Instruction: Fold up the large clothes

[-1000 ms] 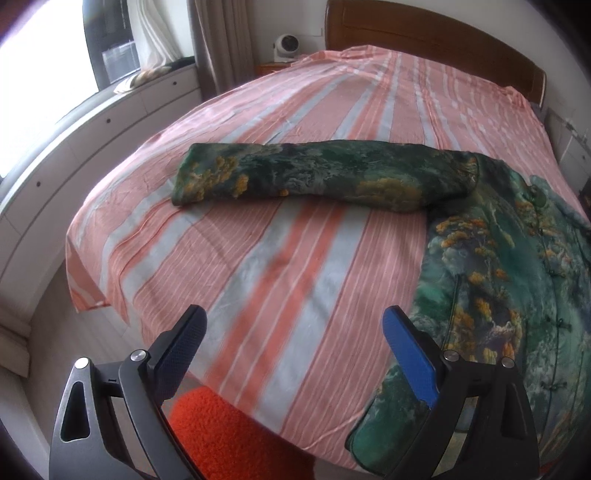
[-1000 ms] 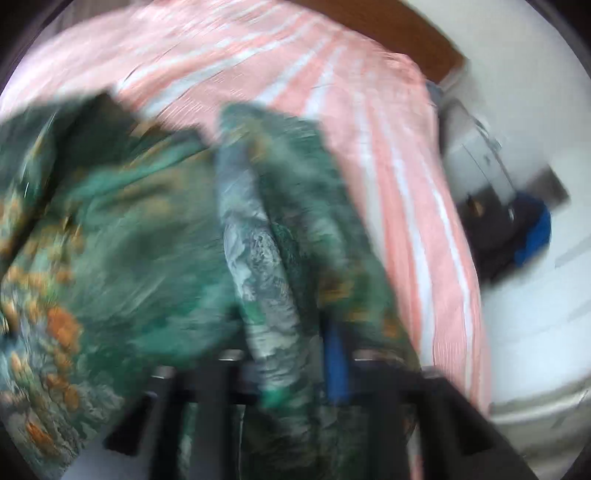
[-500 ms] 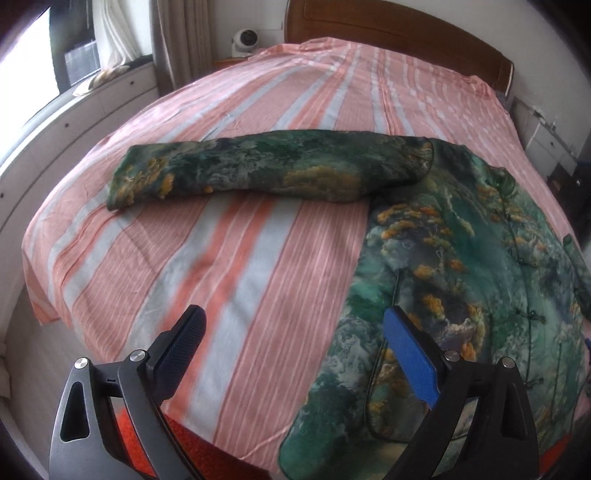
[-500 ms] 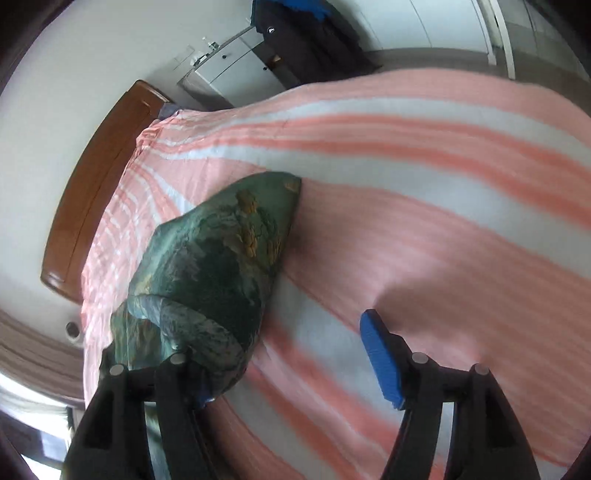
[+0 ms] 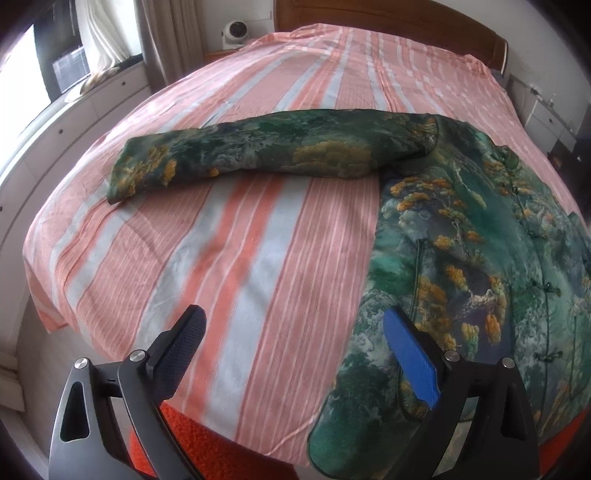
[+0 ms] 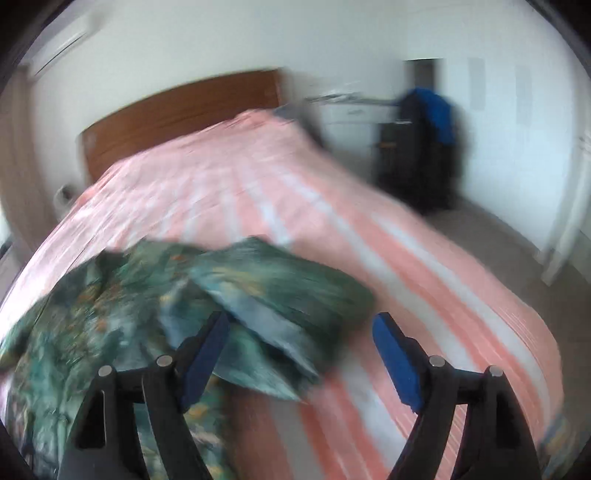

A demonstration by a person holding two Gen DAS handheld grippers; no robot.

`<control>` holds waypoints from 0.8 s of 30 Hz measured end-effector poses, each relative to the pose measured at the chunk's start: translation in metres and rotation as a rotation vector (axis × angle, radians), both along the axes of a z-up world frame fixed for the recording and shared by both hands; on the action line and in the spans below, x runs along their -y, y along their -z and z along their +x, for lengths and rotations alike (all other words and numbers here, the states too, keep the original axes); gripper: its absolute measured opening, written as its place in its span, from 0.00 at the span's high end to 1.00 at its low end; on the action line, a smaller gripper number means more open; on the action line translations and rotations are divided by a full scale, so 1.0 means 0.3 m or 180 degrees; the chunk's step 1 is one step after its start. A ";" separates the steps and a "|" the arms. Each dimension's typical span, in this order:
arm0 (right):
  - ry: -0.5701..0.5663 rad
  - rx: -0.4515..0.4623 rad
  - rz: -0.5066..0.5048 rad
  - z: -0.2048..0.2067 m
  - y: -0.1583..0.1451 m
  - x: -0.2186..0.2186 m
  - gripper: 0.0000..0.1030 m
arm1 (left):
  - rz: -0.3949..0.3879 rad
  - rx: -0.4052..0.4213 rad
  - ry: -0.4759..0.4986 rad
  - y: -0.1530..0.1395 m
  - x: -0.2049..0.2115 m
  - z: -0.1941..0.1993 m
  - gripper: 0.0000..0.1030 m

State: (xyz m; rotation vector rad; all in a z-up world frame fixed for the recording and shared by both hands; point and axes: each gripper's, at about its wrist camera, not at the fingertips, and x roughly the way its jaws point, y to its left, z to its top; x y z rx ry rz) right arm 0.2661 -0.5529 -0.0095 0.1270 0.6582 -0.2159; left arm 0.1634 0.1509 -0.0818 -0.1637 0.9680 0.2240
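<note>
Jacket [image 5: 461, 236] lay spread on the striped bedsheet [image 5: 229, 266], green with orange-yellow patches, its body on the right side of your left wrist view and reaching down to the near edge of the bed. Your left gripper [image 5: 291, 354] hung above that near edge with its fingers spread wide and nothing between them; the right, blue-padded finger [image 5: 412, 362] stood over the jacket's hem, the left finger over bare sheet. Below the bed edge an orange rug [image 5: 207, 450] showed between the fingers. Farther off, one sleeve [image 5: 258, 158] lay stretched flat to the left across the sheet, its cuff well apart from the body. Beyond it were the wooden headboard [image 5: 388, 16], a small white fan [image 5: 234, 31] at the bed's far left corner, and curtains by the window.

Your right gripper [image 6: 299, 332] had just been opening; its fingers stood wide apart, pressing on nothing. In that blurred view the other sleeve [image 6: 280, 295] lay folded over onto the jacket, just ahead of the fingers and partly between them. Farther away stood a dark chair with a blue garment [image 6: 432, 110] draped on it.
</note>
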 end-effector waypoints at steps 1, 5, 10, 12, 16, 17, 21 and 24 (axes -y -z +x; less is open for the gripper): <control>-0.0385 -0.0277 -0.0063 0.132 0.012 -0.037 0.22 | -0.0014 -0.0007 -0.0014 -0.001 0.006 0.002 0.06; -0.0738 -0.1213 -0.0717 0.504 0.178 -0.112 0.43 | -0.0080 0.0023 -0.0051 -0.022 0.023 -0.024 0.06; -0.0016 -0.0726 -0.0356 0.474 0.081 0.080 0.90 | -0.0018 0.0015 -0.0037 -0.040 -0.015 -0.089 0.06; 0.0467 -0.0230 0.0111 0.326 -0.021 0.241 0.89 | -0.0037 0.0035 -0.0020 -0.040 -0.036 -0.099 0.06; 0.1526 0.0076 0.0900 -0.017 -0.013 0.570 0.47 | -0.0156 0.0061 0.0126 -0.014 -0.050 -0.065 0.05; 0.1704 0.0005 0.0955 -0.104 0.027 0.626 0.31 | -0.0184 0.0037 0.0175 -0.001 -0.048 -0.051 0.05; 0.1795 -0.0186 0.1413 -0.400 0.166 0.692 0.30 | -0.0603 -0.0237 0.0580 0.070 -0.035 -0.005 0.06; 0.1115 -0.0348 0.1750 -0.492 0.214 0.591 0.30 | -0.0774 -0.0339 0.0862 0.099 -0.001 -0.007 0.06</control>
